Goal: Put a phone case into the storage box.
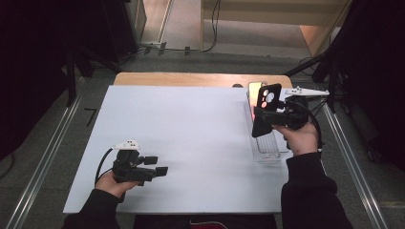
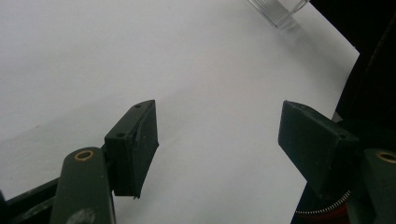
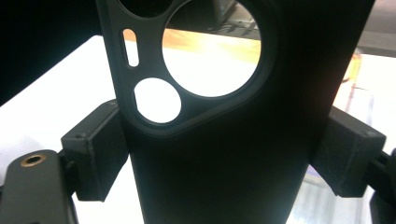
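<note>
A black phone case [image 1: 264, 110] with round camera cut-outs is held upright above the right side of the table, and my right gripper [image 1: 265, 114] is shut on its two long edges. In the right gripper view the phone case [image 3: 224, 154] stands between both pads [image 3: 95, 149], which press on its sides. My left gripper [image 1: 156, 165] rests low over the near left of the white table sheet [image 1: 181, 138], open with nothing between its jaws. Its two pads [image 2: 135, 144] stand wide apart over bare white sheet in the left gripper view.
A clear plastic tray [image 1: 266, 143] lies along the table's right edge, under and behind the held case. A phone with a glowing pink edge [image 1: 252, 90] stands at the tray's far end. A corner of the clear tray [image 2: 280, 9] appears ahead of the left gripper.
</note>
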A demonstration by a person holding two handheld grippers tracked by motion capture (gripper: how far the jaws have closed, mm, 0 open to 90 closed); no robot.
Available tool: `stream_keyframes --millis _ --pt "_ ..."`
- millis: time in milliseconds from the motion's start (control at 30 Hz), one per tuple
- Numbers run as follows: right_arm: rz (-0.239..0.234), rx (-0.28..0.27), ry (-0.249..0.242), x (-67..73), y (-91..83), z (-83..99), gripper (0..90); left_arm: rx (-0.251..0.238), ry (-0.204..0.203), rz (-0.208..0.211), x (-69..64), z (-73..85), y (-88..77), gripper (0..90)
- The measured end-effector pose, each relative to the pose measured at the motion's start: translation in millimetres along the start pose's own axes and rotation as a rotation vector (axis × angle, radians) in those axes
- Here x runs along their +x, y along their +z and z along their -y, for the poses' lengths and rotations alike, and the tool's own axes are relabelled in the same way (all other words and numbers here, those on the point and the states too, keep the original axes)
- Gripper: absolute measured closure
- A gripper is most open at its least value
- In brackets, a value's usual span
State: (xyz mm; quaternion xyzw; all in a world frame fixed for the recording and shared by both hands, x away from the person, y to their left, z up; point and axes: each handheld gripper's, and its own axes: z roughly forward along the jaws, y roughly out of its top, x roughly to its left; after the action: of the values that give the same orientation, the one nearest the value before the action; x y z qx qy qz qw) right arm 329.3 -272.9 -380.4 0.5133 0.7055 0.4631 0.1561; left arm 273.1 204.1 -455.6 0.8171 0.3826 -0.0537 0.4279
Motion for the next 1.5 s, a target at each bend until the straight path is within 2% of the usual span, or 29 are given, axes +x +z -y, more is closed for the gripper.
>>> stream_keyframes --millis 133,267,467,700,900,1033,1267,1367,1500 --pt "0.04 -0.004 0.007 -6.6 0.9 0.9 12.7 -0.006 -0.008 -0.003 1.3 0.1 -0.6 28.6" --pt "0.132 0.003 -0.024 -8.9 4.5 1.5 12.7 -0.01 -0.011 -0.002 1.8 0.4 -0.7 28.6" --pt "0.183 -0.004 0.0 -17.5 13.1 2.8 12.7 -0.014 -0.012 0.0 1.7 0.4 -0.6 28.6" --pt "0.223 -0.001 0.03 -31.1 25.8 3.6 12.7 -0.023 -0.021 0.002 3.9 0.5 -1.7 28.6" --pt "0.227 0.005 0.059 -41.3 41.8 2.8 12.7 -0.018 -0.023 0.0 4.5 0.8 -0.4 28.6" --pt "0.248 0.027 0.064 -47.5 55.9 3.2 12.6 -0.044 -0.026 0.015 3.5 -0.6 -1.1 28.6" --pt "0.246 0.026 0.092 -56.9 75.6 6.3 12.7 -0.026 -0.023 0.007 3.6 0.2 0.1 28.5" --pt "0.27 0.024 0.087 -59.4 82.9 6.4 12.6 -0.025 -0.023 0.003 4.3 0.3 -0.3 28.6" --pt "0.28 0.058 0.107 -66.5 91.1 6.1 12.6 -0.022 -0.025 -0.002 4.3 0.6 0.4 28.6"
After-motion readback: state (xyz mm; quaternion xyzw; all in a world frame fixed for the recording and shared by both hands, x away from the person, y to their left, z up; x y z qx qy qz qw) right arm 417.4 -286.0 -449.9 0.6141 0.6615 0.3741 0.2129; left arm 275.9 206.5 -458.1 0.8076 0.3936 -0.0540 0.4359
